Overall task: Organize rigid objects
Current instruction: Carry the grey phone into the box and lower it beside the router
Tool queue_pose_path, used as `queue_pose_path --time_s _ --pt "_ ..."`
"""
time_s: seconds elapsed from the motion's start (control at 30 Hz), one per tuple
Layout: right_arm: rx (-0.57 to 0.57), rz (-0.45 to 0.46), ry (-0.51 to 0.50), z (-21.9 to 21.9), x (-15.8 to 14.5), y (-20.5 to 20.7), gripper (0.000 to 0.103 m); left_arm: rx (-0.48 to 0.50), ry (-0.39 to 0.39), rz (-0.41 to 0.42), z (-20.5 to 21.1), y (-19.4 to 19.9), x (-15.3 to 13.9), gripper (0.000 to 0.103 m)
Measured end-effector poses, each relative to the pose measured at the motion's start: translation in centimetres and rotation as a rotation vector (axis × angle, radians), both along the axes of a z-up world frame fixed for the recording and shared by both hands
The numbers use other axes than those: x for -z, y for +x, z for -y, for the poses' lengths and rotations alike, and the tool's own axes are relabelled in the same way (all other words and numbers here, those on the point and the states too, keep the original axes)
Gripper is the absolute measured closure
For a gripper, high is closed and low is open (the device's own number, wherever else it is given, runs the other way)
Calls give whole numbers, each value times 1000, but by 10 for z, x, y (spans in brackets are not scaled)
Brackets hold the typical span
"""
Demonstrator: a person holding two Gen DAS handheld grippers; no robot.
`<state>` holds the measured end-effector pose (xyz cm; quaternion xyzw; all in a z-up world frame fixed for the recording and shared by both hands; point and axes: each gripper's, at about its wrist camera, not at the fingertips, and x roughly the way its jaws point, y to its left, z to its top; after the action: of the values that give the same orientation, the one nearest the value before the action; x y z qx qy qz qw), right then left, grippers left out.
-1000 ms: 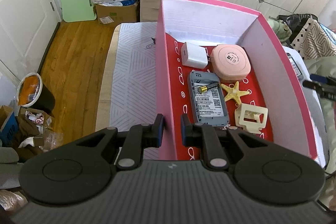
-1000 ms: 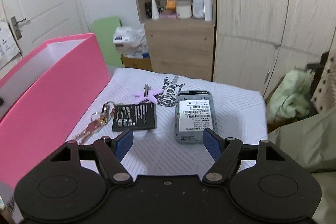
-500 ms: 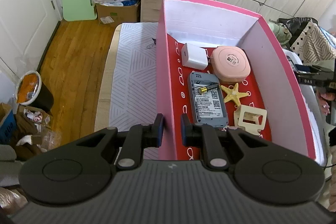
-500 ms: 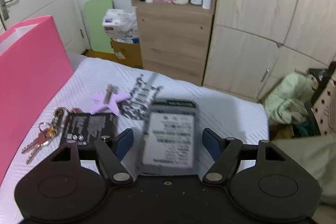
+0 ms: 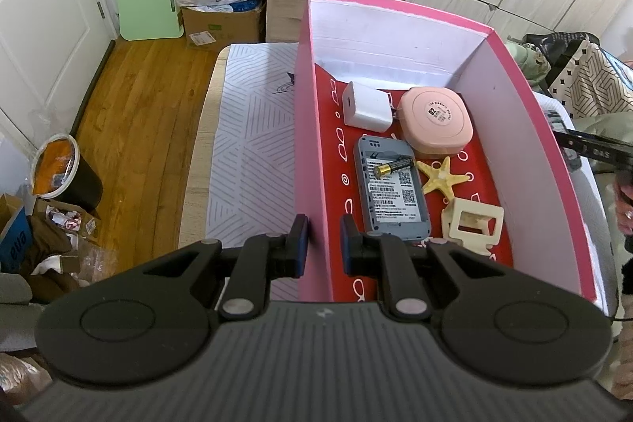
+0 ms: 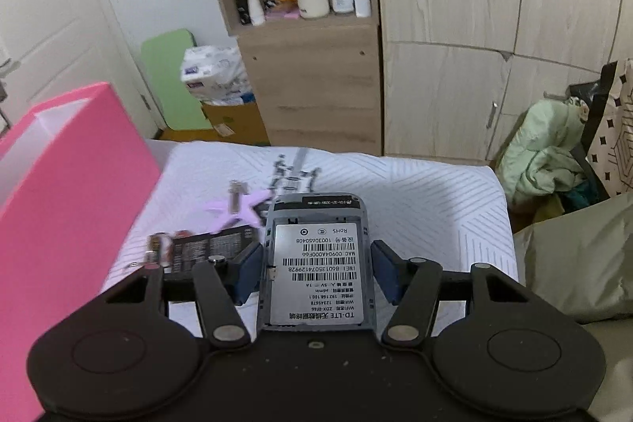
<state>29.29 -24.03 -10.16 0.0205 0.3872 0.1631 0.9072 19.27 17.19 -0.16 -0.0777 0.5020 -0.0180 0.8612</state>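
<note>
My left gripper point(image 5: 323, 240) is shut on the near left wall of the pink box point(image 5: 312, 145). Inside the box lie a white charger point(image 5: 366, 107), a pink round case point(image 5: 435, 123), a grey router point(image 5: 391, 192) with a battery point(image 5: 393, 167) on it, a yellow starfish point(image 5: 441, 178) and a cream clip point(image 5: 472, 224). In the right wrist view my right gripper point(image 6: 316, 273) is closing around a second grey router point(image 6: 316, 256), label side up. Its blue pads meet the router's two long sides.
On the white patterned cloth point(image 6: 415, 192) left of the router lie a black battery pack point(image 6: 213, 250), a purple star point(image 6: 241, 210) and keys point(image 6: 156, 248). The pink box point(image 6: 67, 184) stands at the left. A wooden cabinet point(image 6: 316, 86) is behind, and clothes point(image 6: 546, 149) are piled at the right.
My right gripper has moved forward over the grey router, and its jaws have narrowed onto the router's sides. The left gripper and the box have not moved.
</note>
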Motion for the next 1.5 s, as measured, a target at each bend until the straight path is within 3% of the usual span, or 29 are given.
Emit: queue_pose_path --time_s 0.33,0.53,0.67,0.77,1.0,1.3,1.5 --pt "-94 139 77 -20 -52 -56 38 -2 -2 -1 -1 0 0 89" --pt "-262 276 41 -61 -89 -95 38 5 2 0 -1 0 0 89" --pt "-375 290 84 -88 -103 -103 38 14 5 -1 -2 1 -1 89" --pt "-451 226 142 -112 -105 -99 38 2 0 -2 -2 2 0 89" --pt "-500 -126 174 -191 -77 -51 38 11 -2 7 -3 -1 1 89" --pt "-413 -520 306 -231 -40 -24 38 10 -38 8 -9 -1 1 89" --pt "-284 -621 356 -240 -17 -25 38 10 -45 14 -10 -2 2 89"
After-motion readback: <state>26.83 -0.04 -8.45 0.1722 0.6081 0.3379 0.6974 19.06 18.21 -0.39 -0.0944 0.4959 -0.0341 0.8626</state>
